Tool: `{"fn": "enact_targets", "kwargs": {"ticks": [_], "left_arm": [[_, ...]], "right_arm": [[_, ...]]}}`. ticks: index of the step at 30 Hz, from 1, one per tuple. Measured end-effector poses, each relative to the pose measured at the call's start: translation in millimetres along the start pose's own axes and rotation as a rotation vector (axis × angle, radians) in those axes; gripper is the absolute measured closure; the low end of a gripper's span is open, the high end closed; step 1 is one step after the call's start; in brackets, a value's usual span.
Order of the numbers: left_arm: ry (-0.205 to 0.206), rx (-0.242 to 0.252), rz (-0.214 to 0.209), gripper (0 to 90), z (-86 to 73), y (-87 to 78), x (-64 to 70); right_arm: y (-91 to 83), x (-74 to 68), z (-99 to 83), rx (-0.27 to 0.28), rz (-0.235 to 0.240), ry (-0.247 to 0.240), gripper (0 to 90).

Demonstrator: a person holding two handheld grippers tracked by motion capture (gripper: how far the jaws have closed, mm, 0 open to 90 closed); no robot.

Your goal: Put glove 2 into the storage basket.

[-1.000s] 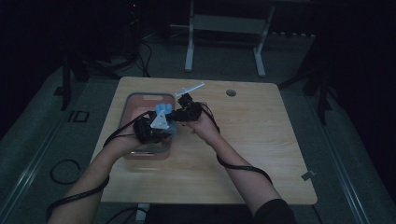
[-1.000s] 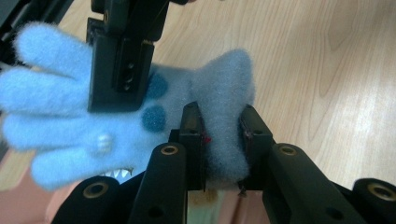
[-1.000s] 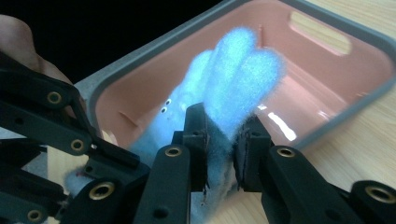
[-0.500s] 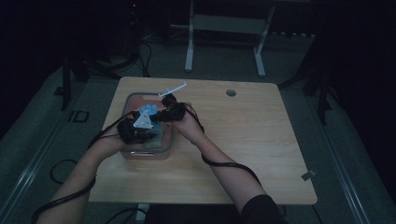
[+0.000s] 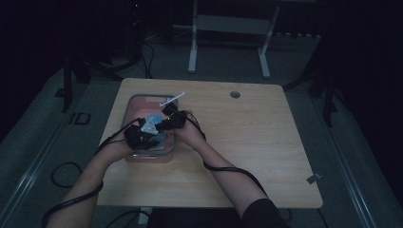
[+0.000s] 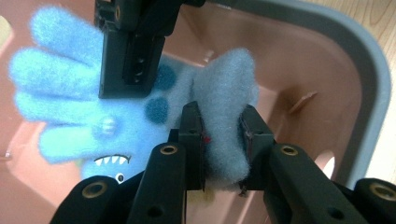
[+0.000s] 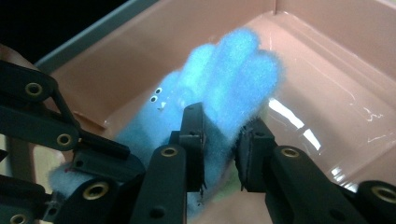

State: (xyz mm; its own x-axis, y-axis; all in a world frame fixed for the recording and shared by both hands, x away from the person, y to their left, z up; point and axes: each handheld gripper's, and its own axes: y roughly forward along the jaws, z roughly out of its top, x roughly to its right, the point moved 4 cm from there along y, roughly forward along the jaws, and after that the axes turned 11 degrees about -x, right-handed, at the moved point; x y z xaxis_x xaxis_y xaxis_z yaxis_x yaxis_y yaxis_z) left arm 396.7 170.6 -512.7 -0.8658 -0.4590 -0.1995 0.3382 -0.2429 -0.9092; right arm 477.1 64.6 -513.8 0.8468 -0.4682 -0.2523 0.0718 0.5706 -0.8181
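Hanging over the pink plastic tub with a grey rim (image 6: 373,79), the fluffy blue plush monster toy (image 6: 70,88) is being gripped at both ends. The left gripper (image 6: 219,140) is pinching its pale fleece end between both fingers (image 6: 191,135). The right gripper (image 7: 219,140) is clamping its finger-like tufts.

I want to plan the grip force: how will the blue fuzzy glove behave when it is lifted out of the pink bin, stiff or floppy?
Probably floppy: the blue fuzzy glove bulges and folds where the left gripper pinches it. Likely light, since the right gripper carries it by a small pinch. Its fleece looks grippy, unlikely to slip, and not fragile above the pink bin.
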Motion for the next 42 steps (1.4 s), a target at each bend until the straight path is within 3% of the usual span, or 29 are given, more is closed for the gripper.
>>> {"fn": "enact_targets", "kwargs": {"ticks": [10, 14, 18, 23, 28, 32, 36, 42], "left_arm": [[-0.031, 0.006, -0.018, 69.2, 0.2, 0.9, -1.9], [-0.051, 0.018, -0.012, 55.3, 0.3, -0.5, -3.6], [-0.098, 0.038, 0.027, 37.6, -0.9, -4.4, -6.5], [-0.177, 0.071, 0.040, 18.2, -0.8, -10.7, -9.2], [-0.204, 0.088, 0.035, 7.1, 3.3, -15.6, -8.0], [-0.218, 0.120, 0.037, 2.0, 8.4, -19.1, -4.8], [-0.210, 0.129, 0.020, 1.9, 16.9, -19.9, 1.3], [-0.189, 0.152, 0.018, 1.9, 29.8, -20.2, 8.7]], "right_arm": [[-3.8, 1.7, 1.8, 0.012, -0.023, -0.016, 62.0], [-11.6, -1.8, 1.4, 0.027, -0.022, -0.039, 55.5], [-22.3, -5.6, 2.2, 0.047, -0.017, -0.055, 51.1], [-37.8, -10.9, -0.4, 0.064, -0.011, -0.085, 42.5], [-49.5, -9.3, -9.0, 0.090, -0.005, -0.074, 30.5], [-54.7, -2.9, -18.9, 0.089, 0.006, -0.072, 20.6], [-57.9, 4.3, -28.6, 0.088, -0.014, -0.085, 17.5], [-65.1, 14.8, -41.7, 0.093, -0.035, -0.099, 20.9]]}}
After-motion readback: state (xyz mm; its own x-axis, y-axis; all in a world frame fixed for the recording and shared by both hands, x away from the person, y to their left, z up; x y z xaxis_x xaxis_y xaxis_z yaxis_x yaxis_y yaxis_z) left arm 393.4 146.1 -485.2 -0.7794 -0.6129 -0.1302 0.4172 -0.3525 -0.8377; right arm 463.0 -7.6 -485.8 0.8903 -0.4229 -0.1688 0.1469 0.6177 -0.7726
